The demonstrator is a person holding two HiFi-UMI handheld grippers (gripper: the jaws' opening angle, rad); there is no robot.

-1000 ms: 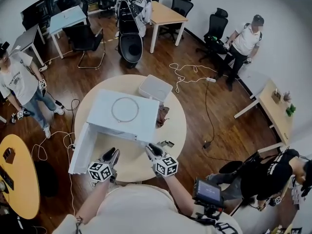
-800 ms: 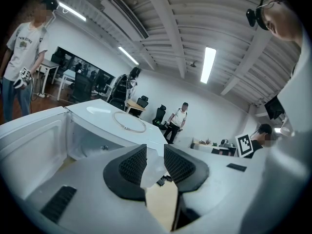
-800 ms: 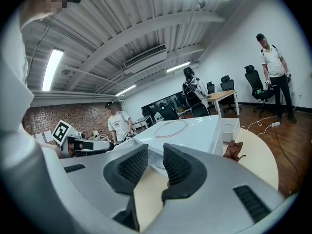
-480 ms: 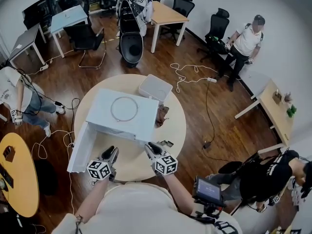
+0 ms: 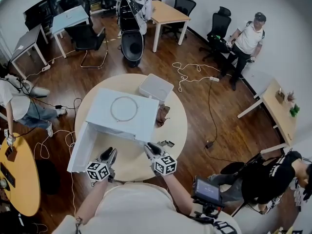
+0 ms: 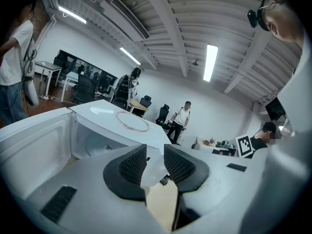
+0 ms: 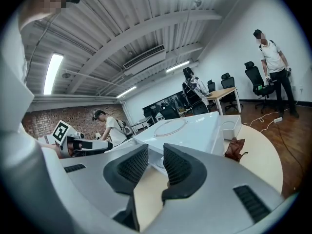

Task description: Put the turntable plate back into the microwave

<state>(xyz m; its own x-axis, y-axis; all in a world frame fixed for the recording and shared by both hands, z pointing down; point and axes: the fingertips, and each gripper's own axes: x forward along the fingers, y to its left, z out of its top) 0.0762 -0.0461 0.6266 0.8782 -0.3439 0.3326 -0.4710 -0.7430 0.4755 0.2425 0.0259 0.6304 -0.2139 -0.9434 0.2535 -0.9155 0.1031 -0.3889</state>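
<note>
Table [image 5: 174, 126]: round, pale wood. The microwave covers its left and middle, leaving bare top along the near edge and the right side.
Microwave [image 5: 99, 112]: white, left of the table's centre, with its front towards the near edge and its open cavity facing both grippers.
Door [image 5: 79, 150]: swung out along the table's left edge, walling that side. The way into the cavity from the near edge is open.
White box [image 5: 156, 87]: at the far edge, just behind the microwave's right rear corner.
Turntable plate [image 5: 125, 109]: flat on the microwave's top, near its middle; only a thin round rim shows. It lies above and beyond both grippers, and neither touches it.
Left gripper [image 5: 110, 152]: over the near edge in front of the cavity, jaws parted by a narrow gap with nothing between them.
Right gripper [image 5: 150, 147]: by the microwave's front right corner, jaws also slightly parted and empty.
Brown crumpled thing [image 5: 162, 115]: against the microwave's right side.
Small dark parts [image 5: 165, 143]: on the table just right of the right gripper.
</note>
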